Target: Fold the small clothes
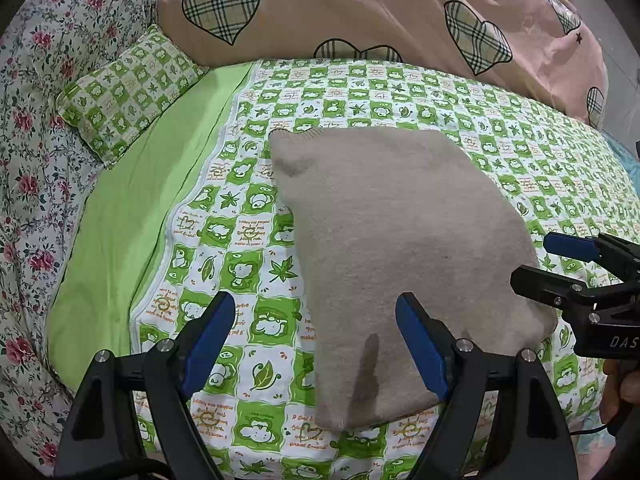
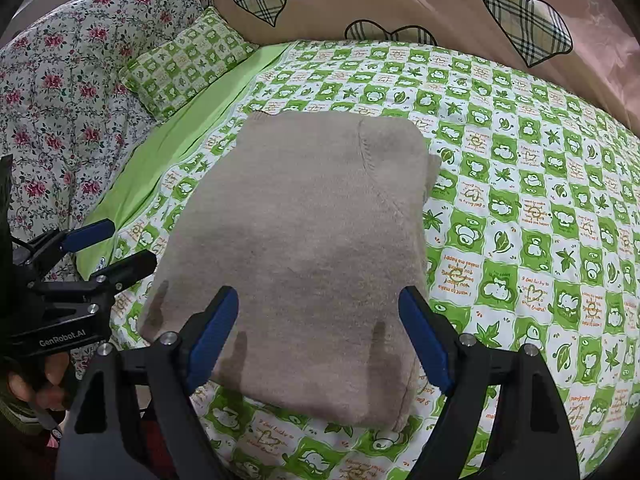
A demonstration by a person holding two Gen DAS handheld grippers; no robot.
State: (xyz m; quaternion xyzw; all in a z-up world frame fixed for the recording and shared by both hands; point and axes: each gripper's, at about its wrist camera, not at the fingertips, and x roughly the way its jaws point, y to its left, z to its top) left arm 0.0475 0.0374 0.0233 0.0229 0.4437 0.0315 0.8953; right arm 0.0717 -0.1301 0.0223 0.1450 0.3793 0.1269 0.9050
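Lying folded: beige knit on the bed

A beige knit garment (image 2: 304,248) rests folded on the green checked bedsheet (image 2: 520,184). Left gripper (image 1: 316,340) at its 7 o'clock, right gripper (image 2: 320,332) at 6; both jaws apart, holding nothing.

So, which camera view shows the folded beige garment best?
The right wrist view: the folded beige garment lies whole and nearly square-on, with the seam near its far edge visible. The left wrist view shows the garment at an angle, and the right gripper overlaps its right edge.
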